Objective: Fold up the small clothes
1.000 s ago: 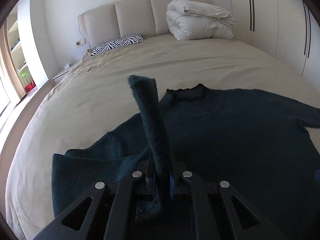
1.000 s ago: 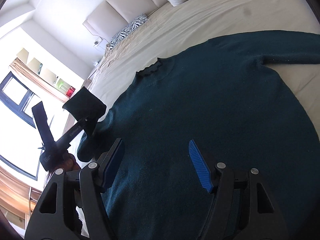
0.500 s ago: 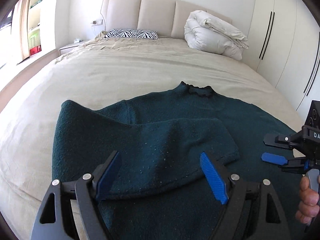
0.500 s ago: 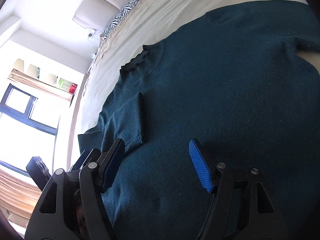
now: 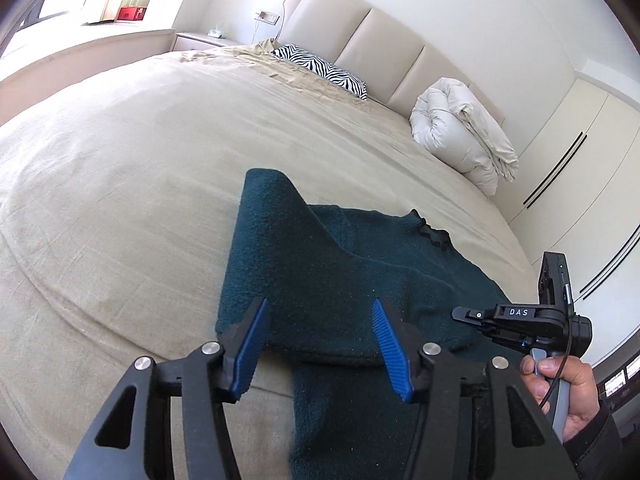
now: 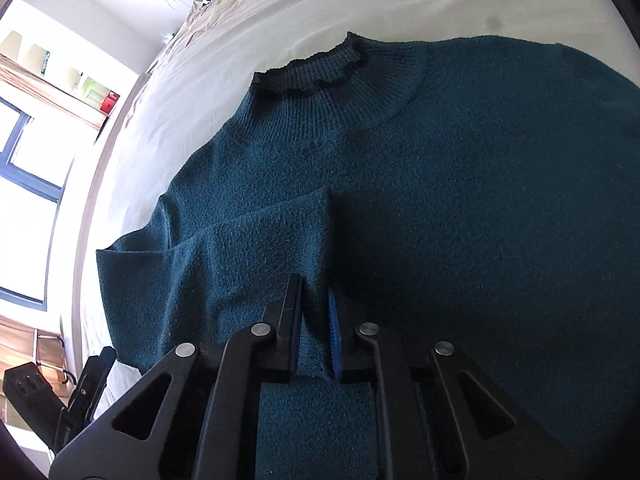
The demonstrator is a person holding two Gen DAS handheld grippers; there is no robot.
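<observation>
A dark teal knit sweater (image 6: 460, 184) lies flat on the beige bed, collar (image 6: 308, 70) toward the headboard. Its left sleeve (image 5: 304, 264) is folded inward over the body. My left gripper (image 5: 320, 340) is open and empty just above the sleeve's near edge. My right gripper (image 6: 314, 320) is shut on the folded sleeve's cuff (image 6: 316, 344), low on the sweater. It also shows in the left wrist view (image 5: 480, 320), held by a hand at the right.
The beige bed (image 5: 120, 184) spreads wide to the left of the sweater. A zebra pillow (image 5: 320, 70) and a rolled white duvet (image 5: 464, 132) lie by the headboard. White wardrobes (image 5: 580, 168) stand at the right. A window is at the left.
My left gripper let go of the sleeve, which now lies folded over the body, and pulled back. My right gripper moved onto the sleeve cuff and shut on it.
</observation>
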